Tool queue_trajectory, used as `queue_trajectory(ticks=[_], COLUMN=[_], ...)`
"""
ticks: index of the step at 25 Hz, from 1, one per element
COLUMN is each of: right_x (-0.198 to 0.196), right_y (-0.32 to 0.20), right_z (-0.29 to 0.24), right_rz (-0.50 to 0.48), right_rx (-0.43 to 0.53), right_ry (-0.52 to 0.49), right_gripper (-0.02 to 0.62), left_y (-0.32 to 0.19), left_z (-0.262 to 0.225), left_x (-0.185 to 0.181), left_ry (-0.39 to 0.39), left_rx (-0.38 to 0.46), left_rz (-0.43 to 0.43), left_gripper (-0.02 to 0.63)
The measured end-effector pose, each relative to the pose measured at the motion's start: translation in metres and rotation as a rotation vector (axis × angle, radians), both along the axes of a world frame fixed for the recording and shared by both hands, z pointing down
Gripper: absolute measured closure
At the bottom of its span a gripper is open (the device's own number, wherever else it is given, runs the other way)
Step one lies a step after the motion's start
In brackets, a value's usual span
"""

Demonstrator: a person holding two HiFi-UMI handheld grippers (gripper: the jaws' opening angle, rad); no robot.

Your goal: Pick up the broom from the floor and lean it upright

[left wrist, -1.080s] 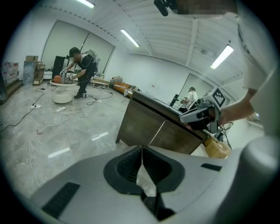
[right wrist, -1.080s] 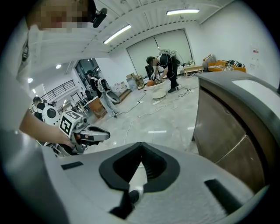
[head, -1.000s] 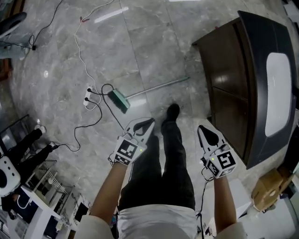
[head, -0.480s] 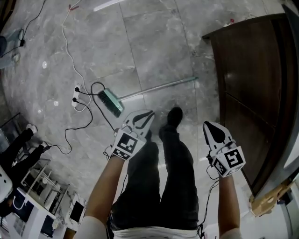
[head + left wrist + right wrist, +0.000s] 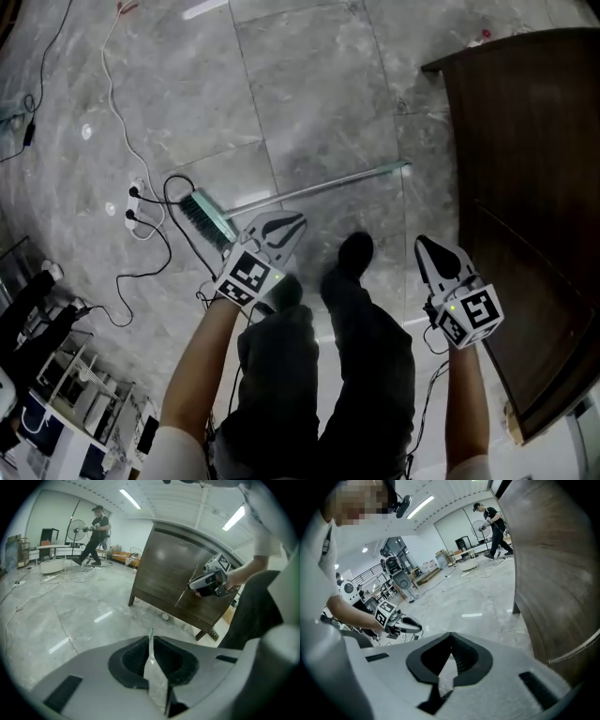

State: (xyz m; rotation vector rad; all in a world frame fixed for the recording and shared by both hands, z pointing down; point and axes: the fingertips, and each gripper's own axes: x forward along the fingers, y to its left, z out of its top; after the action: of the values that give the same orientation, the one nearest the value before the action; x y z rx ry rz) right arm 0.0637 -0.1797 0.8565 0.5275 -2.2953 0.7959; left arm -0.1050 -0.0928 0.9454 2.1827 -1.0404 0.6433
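Head view looks steeply down on a grey stone floor (image 5: 309, 84). At the left, a power strip (image 5: 134, 202) and loose cables (image 5: 159, 253) lie just beside the broom (image 5: 309, 187). The broom lies flat on the floor, its teal head (image 5: 206, 217) by the cables. Its thin metal handle (image 5: 347, 178) runs rightward and ends near the dark wooden cabinet (image 5: 525, 187).

The broom looks light and stiff, somewhat heavier at the head end. The smooth pole is likely slippery in a narrow pinch. A hold around the middle of the handle, a little toward the head, should balance it best, with a second hold nearer the free end to swing it upright. Since the pole lies flush on the floor, the fingers must spread and straddle it first.

The left gripper (image 5: 296, 225) points forward and down over the stretch of handle just right of the head. Its fingers are clenched tip to tip on nothing, and it does not appear to touch the broom. Beyond the person's shoe (image 5: 354, 251), the right gripper (image 5: 424, 249) is tilted alike beside the cabinet, well apart from the handle. Its fingers are likewise pressed together and empty.
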Motion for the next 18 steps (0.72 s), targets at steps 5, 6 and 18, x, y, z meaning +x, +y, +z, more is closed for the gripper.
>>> queue_trajectory(ticks=[5,6,18], right_x=[-0.001,-0.002,-0.003], right_y=[-0.011,-0.012,-0.008], right_z=[0.057,0.068,0.173], right_rz=[-0.013,-0.02,-0.067], right_rx=[0.017,0.025,0.033], right_ry=[-0.013,-0.013,-0.04], right_gripper=[0.595,0.595,0.595], left_y=[-0.008,-0.01,-0.013], left_z=[0.068,0.082,0.205], left_x=[-0.001,0.0,0.015], left_ry=[0.004,0.003,-0.027], left_rx=[-0.004,-0.004,-0.008], left_rz=[0.058,0.073,0.227], left_gripper=[0.594,0.594,0.515])
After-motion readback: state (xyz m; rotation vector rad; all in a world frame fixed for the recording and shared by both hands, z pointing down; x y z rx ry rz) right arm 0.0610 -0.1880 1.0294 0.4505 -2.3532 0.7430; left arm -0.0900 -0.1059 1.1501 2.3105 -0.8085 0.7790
